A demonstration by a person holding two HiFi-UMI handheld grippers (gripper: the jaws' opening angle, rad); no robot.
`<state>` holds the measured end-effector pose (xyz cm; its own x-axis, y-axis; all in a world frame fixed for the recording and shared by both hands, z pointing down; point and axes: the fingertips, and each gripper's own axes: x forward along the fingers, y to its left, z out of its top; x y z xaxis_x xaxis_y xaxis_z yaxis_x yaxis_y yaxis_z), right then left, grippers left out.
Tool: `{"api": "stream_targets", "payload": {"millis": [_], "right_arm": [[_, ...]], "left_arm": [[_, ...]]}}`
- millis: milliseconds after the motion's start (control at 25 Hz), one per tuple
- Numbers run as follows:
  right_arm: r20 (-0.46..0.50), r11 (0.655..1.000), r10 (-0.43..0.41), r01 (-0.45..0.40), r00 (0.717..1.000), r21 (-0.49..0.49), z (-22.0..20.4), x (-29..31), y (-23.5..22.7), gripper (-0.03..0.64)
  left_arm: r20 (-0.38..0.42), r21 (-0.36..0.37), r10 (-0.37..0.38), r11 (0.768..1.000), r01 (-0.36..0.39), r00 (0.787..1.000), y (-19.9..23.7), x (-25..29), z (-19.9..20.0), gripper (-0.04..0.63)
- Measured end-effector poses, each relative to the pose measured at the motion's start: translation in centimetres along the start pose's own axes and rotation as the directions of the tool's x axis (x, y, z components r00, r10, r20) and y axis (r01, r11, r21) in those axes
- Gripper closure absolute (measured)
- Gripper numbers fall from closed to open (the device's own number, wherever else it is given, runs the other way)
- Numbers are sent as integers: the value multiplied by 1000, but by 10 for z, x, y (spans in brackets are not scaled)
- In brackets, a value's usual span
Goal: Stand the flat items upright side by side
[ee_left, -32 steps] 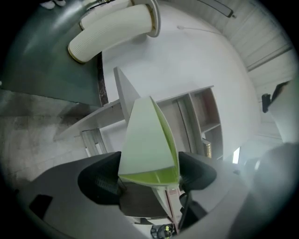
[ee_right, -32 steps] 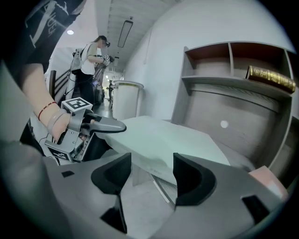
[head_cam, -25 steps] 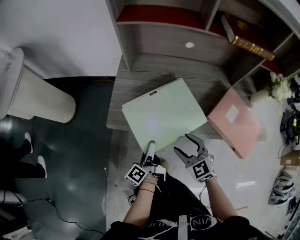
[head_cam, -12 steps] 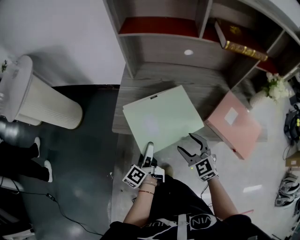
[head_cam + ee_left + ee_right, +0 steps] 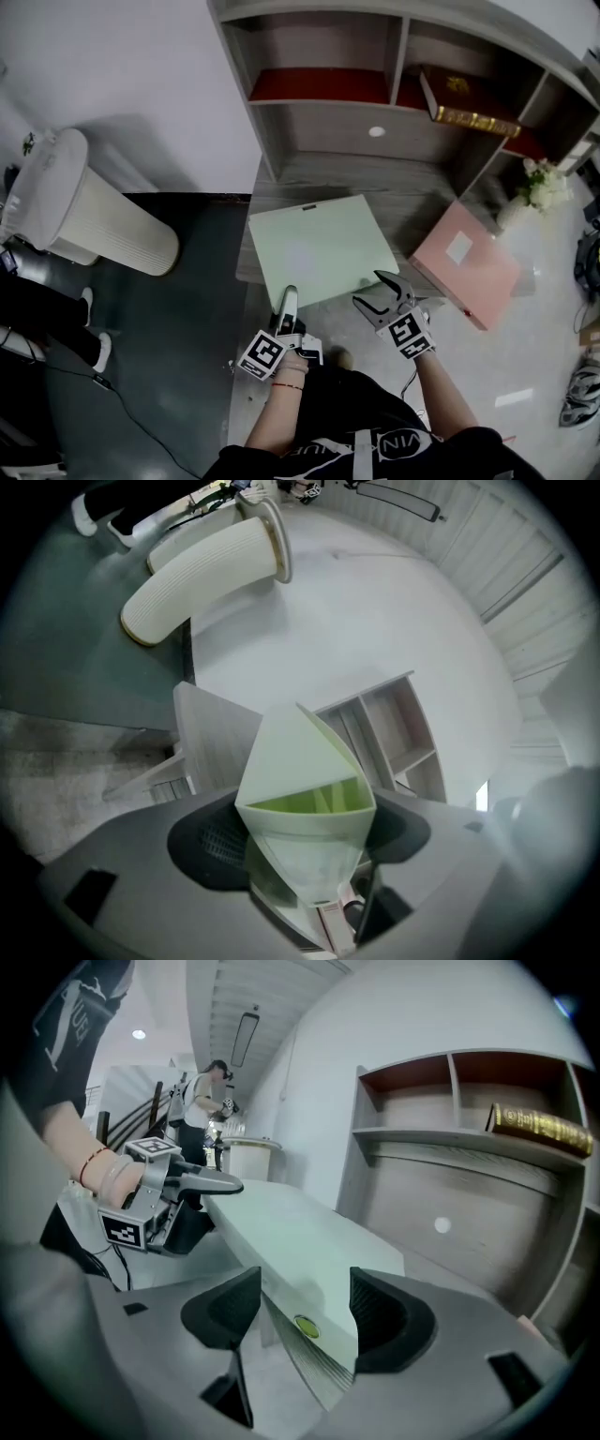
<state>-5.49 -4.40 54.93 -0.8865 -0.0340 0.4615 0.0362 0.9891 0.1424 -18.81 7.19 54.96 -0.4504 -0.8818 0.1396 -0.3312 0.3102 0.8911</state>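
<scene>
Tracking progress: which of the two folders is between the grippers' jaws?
The green folder: the left gripper and right gripper hold its near edge; the pink folder lies untouched beside it.

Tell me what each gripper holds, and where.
Both hold the green folder. The left gripper pinches its near-left corner, and the right gripper clamps its near-right corner.
</scene>
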Motion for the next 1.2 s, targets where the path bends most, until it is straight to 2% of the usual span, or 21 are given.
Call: {"api": "stream_targets", "payload": {"millis": [120, 240, 400, 640, 1040, 1200], "right_arm": [[-11, 999, 18, -18, 1000, -34, 5, 5, -1, 330], [-20, 998, 42, -42, 999, -37, 9, 12, -2, 319], [-13, 995, 97, -97, 995, -14, 13, 24, 5, 295], [-2, 991, 125, -125, 992, 57, 24, 47, 7, 295], [41, 979, 144, -148, 989, 140, 47, 79, -4, 293], [72, 973, 145, -155, 987, 174, 57, 91, -10, 295]], "left_arm": [[-17, 54, -2, 999, 3, 1000, -12, 1, 8, 265], [-46, 140, 5, 990, 2, 999, -22, 3, 16, 265], [-41, 224, -3, 975, 12, 999, -37, 11, 33, 265], [-42, 294, -54, 954, 64, 998, -62, 30, 61, 270], [-119, 427, -62, 898, 107, 991, -88, 63, 91, 279], [-156, 495, -51, 860, 123, 986, -102, 78, 100, 276]]}}
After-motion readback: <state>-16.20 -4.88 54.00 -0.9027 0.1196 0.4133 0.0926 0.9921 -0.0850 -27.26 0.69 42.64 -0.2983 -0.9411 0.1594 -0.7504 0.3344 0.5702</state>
